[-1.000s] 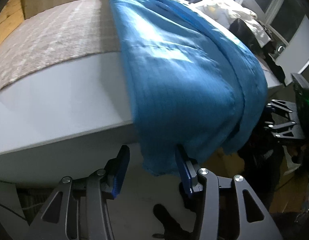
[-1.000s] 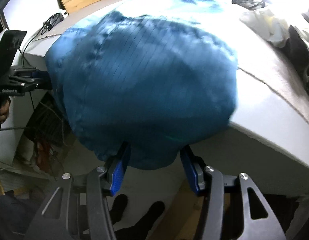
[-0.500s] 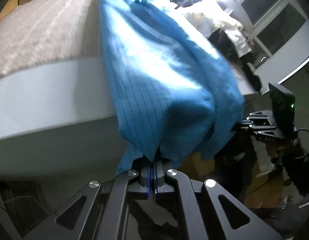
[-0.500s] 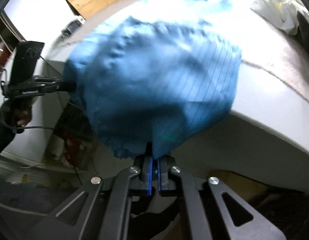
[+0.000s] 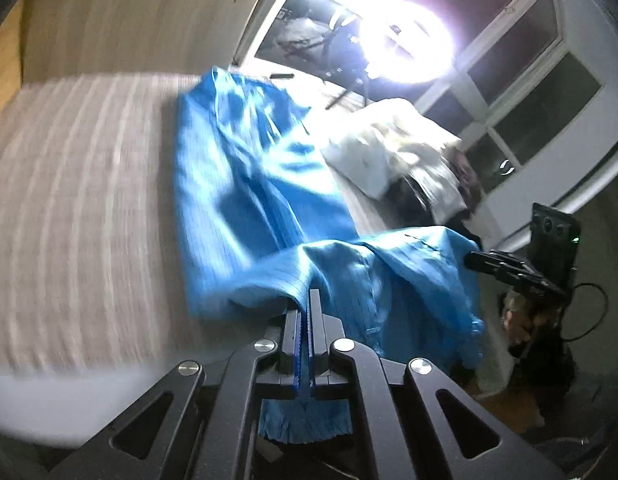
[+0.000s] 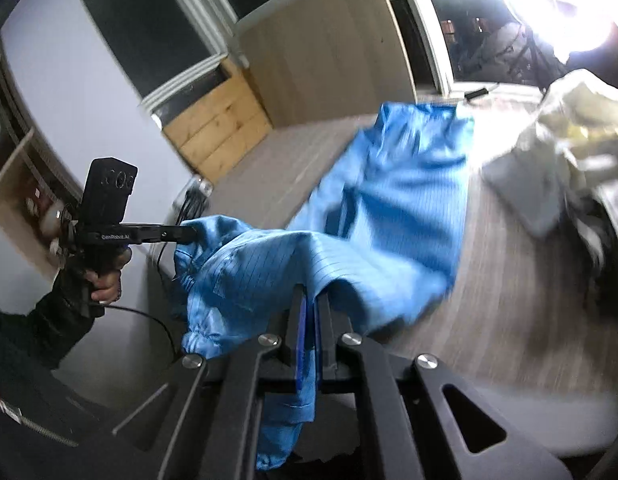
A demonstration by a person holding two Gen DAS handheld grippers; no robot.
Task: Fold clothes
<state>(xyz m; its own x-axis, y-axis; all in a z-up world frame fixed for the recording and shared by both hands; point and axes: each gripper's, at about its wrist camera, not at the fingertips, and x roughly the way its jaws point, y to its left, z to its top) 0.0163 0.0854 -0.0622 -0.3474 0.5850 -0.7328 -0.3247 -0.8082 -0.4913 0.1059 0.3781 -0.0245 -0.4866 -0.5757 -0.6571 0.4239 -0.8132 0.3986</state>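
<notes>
Black tool [image 5: 307,300] arms, silver screws, blue pads [image 6: 301,320]

A domestic room, apparently a bedroom or living space used for laundry: a broad surface covered by a striped beige cloth [image 5: 81,200] with a white front edge [image 6: 509,416] serves as the work area; a blue garment [image 5: 249,200] lies spread on it, beside a heap of pale clothes [image 5: 393,156] and darker ones [image 6: 605,256]; white-framed windows [image 5: 541,92] show darkness outside; a very bright lamp [image 5: 405,52] glares at the far end; a light wood-grain wall panel [image 6: 329,68] and a pine crate [image 6: 217,128] stand behind; open shelving [image 6: 13,184] lines one wall; cables [image 6: 189,200] trail off the surface's corner.
</notes>
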